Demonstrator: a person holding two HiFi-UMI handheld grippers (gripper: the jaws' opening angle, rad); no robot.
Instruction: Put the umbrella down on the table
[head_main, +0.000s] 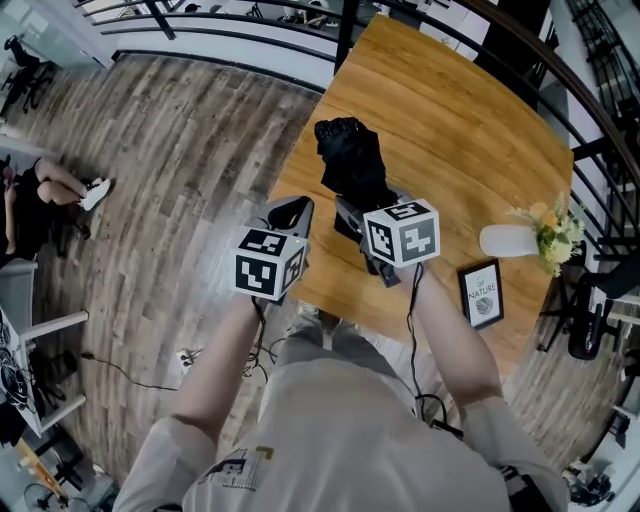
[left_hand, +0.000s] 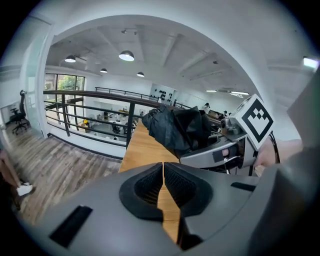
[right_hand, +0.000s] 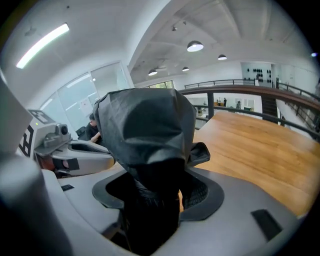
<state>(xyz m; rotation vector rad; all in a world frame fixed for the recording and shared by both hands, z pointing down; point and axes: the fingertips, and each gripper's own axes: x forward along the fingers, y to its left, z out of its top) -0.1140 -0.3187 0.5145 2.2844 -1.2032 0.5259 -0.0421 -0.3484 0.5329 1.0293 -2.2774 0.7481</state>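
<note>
The black folded umbrella (head_main: 350, 160) stands up out of my right gripper (head_main: 352, 207), above the near left part of the wooden table (head_main: 470, 140). In the right gripper view the jaws are shut on the umbrella's (right_hand: 145, 135) lower end, and its crumpled fabric fills the middle of the picture. My left gripper (head_main: 293, 211) hovers just left of it at the table's near edge. Its pads meet with nothing between them in the left gripper view (left_hand: 163, 175). From there the umbrella (left_hand: 175, 127) shows ahead to the right.
A white vase (head_main: 508, 240) with flowers (head_main: 555, 228) and a small framed sign (head_main: 481, 293) sit on the table's right side. A black railing (head_main: 250, 50) runs behind the table. A person (head_main: 40, 200) sits on the plank floor far left.
</note>
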